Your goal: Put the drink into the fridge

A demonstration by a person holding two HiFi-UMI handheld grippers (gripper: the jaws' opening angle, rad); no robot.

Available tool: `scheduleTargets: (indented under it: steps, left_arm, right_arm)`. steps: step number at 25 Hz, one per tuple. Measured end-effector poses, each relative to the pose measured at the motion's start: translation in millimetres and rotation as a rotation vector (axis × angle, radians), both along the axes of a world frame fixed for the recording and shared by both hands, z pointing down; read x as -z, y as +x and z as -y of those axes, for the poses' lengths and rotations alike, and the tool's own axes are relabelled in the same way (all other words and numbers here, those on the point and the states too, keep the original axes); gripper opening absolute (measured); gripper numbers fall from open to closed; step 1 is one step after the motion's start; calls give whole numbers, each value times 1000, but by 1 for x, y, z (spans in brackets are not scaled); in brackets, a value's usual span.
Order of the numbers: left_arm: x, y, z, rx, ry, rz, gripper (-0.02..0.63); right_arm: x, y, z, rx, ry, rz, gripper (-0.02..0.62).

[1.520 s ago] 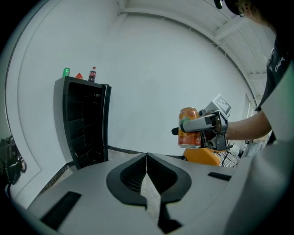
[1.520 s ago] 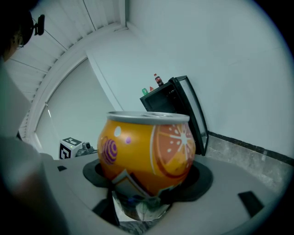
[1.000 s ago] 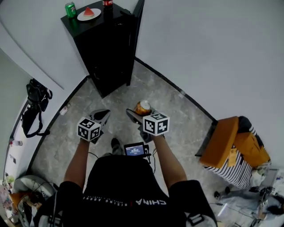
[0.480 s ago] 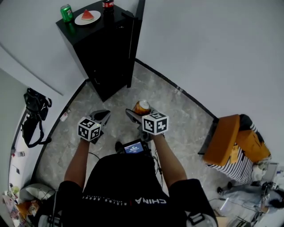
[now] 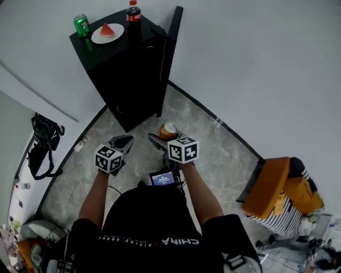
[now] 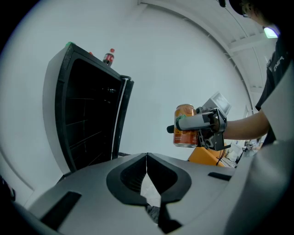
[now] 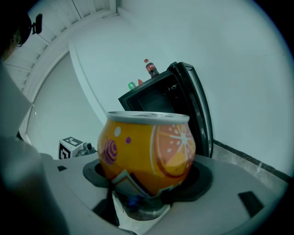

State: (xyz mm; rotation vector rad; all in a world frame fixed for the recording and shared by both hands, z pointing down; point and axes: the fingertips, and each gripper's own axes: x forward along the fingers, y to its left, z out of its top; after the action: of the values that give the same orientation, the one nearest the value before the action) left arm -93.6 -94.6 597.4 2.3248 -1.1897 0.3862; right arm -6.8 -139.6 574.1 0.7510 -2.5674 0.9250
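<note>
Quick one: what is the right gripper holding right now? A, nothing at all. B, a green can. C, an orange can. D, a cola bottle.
C: the right gripper is shut on the orange can, while the green can and the cola bottle stand on top of the black fridge.

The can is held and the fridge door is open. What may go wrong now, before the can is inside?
The orange can is round and held only by the two fingers of the right gripper; it may slip or tilt on the way. The open door stands beside the opening of the fridge, so the can may strike its edge. A bump might topple the cola bottle on top.
</note>
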Motion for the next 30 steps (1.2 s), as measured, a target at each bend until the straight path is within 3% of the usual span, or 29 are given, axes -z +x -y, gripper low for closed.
scheduleTargets:
  steps: [8, 18, 24, 30]
  left_arm:
    - [14, 3, 68, 108, 4, 16, 11]
    - [9, 5, 104, 265, -16, 61, 12]
    - [3, -3, 103, 290, -37, 82, 11]
    - [9, -12, 112, 248, -33, 72, 12]
  right_arm:
    - [11, -5, 76, 122, 2, 5, 347]
    - [8, -9, 127, 277, -14, 26, 347]
    - [-3, -18, 134, 298, -36, 29, 347]
    - [-1, -34, 128, 269, -44, 41, 347]
